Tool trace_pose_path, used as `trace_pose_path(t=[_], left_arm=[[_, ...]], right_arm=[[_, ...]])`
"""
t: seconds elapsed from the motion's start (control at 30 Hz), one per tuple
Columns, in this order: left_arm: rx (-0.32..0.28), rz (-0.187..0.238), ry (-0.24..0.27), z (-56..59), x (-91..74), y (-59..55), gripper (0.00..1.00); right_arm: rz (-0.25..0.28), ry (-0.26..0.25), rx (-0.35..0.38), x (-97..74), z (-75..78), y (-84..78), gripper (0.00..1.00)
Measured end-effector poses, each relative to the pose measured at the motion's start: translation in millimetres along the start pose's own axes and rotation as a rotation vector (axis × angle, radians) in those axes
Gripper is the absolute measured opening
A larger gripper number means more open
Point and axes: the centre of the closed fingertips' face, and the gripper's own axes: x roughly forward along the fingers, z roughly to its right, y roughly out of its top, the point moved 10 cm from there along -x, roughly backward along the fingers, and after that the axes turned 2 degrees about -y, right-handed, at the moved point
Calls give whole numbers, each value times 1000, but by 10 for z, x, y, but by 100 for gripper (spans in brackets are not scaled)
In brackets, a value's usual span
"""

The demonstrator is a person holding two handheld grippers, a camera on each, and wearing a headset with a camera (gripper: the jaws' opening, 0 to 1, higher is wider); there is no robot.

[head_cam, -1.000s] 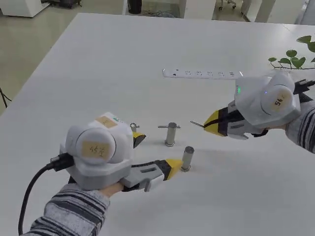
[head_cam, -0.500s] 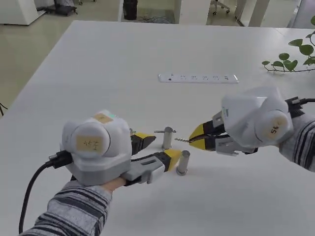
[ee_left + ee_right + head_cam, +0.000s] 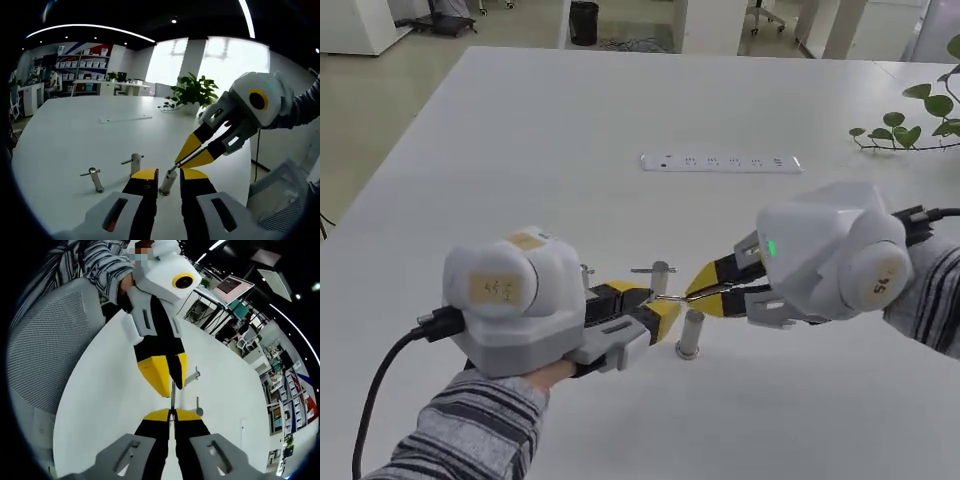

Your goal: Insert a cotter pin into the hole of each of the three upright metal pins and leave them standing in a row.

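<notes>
1. A wide white table (image 3: 520,150) stands in a bright open office. The work sits near its front edge.
2. Nearest, the left gripper (image 3: 169,173) has its jaws close on either side of the near post (image 3: 690,335). The post stands upright. I cannot tell whether the jaws actually press on it.
3. Just right of that, the right gripper (image 3: 695,293) has its jaws pressed together on a cotter pin (image 3: 172,392), which pokes out straight ahead. In the left gripper view its tip is at the top of the near post. The hole itself is too small to see, so I cannot tell whether the tip has entered it.
4. My judgement is that this is the last of three insertions. To do it well:
   - Brace the post firmly so it cannot tip.
   - Keep the cotter pin level and in line with the hole.
   - Push gently and straight, backing off if it snags.
   - Let go of the post only once the cotter pin is through.
5. A little farther, the middle post (image 3: 660,272) and the left post (image 3: 96,179) each stand with a cotter pin across the top.
6. Far back lie a power strip (image 3: 720,162) and, at the right edge, a leafy plant (image 3: 910,125).
</notes>
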Motion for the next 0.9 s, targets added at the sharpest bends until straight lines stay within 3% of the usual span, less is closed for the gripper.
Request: trace_pose_path(t=[0.27, 0.5, 0.9], left_arm=[[-18, 8, -25, 11, -2, 8, 1], [-49, 13, -60, 38, 1, 8, 0], [141, -10, -91, 84, -21, 0, 0]], right_arm=[[3, -2, -13, 18, -24, 36, 0], [-3, -11, -2, 15, -23, 39, 0], [-17, 13, 68, 5, -46, 7, 0]])
